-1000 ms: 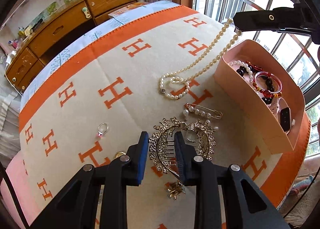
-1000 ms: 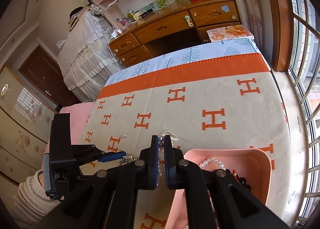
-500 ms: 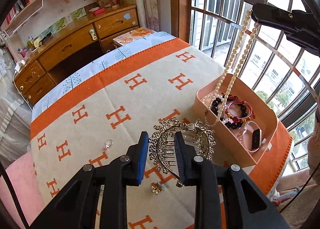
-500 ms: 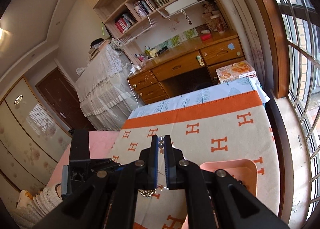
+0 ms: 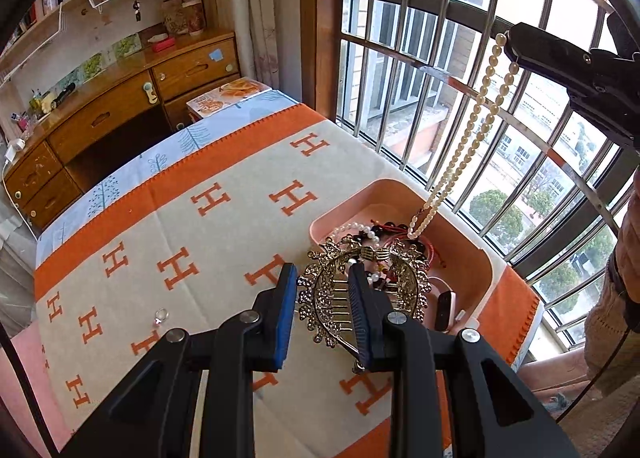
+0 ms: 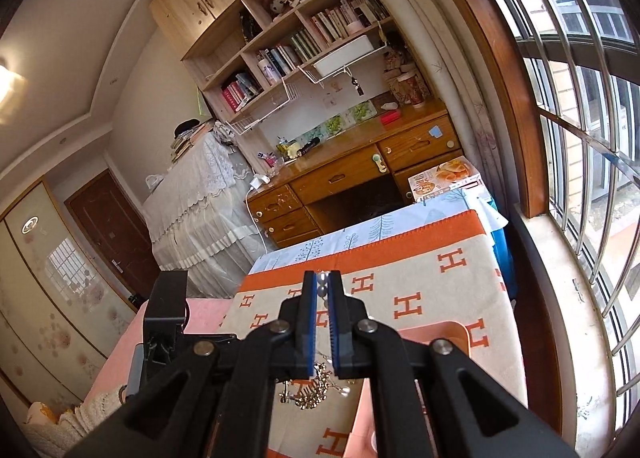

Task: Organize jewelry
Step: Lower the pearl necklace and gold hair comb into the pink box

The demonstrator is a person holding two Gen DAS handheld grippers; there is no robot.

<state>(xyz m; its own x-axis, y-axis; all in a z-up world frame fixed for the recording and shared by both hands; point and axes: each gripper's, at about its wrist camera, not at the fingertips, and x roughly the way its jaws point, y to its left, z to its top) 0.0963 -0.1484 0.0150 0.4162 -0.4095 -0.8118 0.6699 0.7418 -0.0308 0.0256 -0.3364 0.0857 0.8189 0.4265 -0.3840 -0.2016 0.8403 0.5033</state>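
Observation:
My left gripper (image 5: 322,282) is shut on a gold ornate hair comb (image 5: 384,278) and holds it above the blanket by the near rim of the pink tray (image 5: 490,270). My right gripper (image 6: 322,286), also in the left wrist view (image 5: 508,45), is shut on a long pearl necklace (image 5: 468,145). The necklace hangs straight down and its lower end reaches into the tray. The tray holds bead bracelets (image 5: 384,230) and a smartwatch (image 5: 444,308). The comb shows below the right fingers (image 6: 312,382).
A small ring (image 5: 161,314) lies on the cream and orange blanket (image 5: 200,250) at the left. A barred window (image 5: 440,69) is right behind the tray. A wooden desk (image 6: 360,169) stands beyond the bed.
Both grippers rose. The right one lifted the pearl necklace off the blanket until it hangs over the tray. The left one carried the comb up and toward the tray.

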